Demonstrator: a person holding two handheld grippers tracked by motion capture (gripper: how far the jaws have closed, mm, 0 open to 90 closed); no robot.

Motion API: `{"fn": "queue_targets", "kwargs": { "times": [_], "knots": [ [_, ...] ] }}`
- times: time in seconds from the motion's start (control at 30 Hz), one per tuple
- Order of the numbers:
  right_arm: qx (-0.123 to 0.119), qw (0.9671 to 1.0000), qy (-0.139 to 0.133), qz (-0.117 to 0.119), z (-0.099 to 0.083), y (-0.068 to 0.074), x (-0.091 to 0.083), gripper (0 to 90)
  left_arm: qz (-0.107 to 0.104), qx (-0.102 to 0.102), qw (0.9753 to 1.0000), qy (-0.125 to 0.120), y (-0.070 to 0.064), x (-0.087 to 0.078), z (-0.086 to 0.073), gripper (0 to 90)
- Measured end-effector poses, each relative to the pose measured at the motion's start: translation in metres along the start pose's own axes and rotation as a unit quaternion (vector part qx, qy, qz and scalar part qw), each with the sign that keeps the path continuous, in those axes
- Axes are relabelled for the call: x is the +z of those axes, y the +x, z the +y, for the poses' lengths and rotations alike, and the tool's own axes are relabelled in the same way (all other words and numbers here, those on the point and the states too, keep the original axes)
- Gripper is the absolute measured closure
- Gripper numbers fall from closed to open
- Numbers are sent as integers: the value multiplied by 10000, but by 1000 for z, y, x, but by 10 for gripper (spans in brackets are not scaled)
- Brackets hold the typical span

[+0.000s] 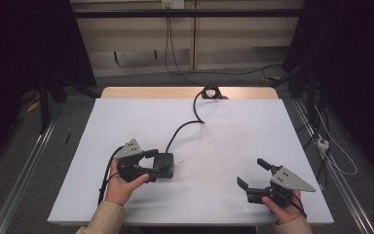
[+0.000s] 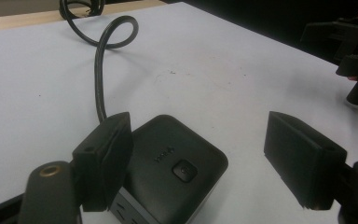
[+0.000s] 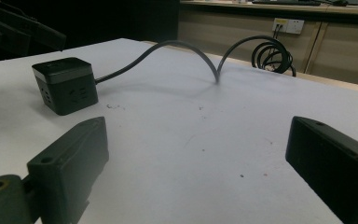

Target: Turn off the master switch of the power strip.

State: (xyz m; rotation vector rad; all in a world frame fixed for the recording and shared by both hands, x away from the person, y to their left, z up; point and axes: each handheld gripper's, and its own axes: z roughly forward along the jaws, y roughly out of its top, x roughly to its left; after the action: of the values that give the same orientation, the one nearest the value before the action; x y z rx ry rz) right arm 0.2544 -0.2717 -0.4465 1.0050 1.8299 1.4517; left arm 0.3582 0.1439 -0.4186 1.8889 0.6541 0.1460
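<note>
Early stage, by the look of it: left gripper (image 1: 152, 165) spread wide beside the black power cube (image 1: 164, 165), one jaw touching, nothing clamped. Further right, right gripper (image 1: 253, 174) wide open, empty, well apart.

Black cube power socket (image 1: 164, 165), cable (image 1: 185, 126) attached, sits flat on the table.

1. Overall light: you work under soft, even overhead light; the white table top (image 1: 224, 146) reads bright, the room's sides fall to near black.
2. Shadows: faint, short ones lie under the cable (image 3: 182, 49) and beside the black power cube (image 3: 65, 84).
3. Glare: a mild sheen on the cube's top in the left gripper view.
4. Focus: your near jaws look soft; the high view is grainy.
</note>
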Motion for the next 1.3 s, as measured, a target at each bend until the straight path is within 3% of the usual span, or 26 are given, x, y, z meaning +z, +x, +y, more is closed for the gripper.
{"fn": "queue_targets", "kwargs": {
  "times": [1.3],
  "knots": [
    [-16, 10000, 5, 20, 0, 0, -1, 58, 101, 91, 9999, 24, 3, -7, 0, 107]
  ]
}}
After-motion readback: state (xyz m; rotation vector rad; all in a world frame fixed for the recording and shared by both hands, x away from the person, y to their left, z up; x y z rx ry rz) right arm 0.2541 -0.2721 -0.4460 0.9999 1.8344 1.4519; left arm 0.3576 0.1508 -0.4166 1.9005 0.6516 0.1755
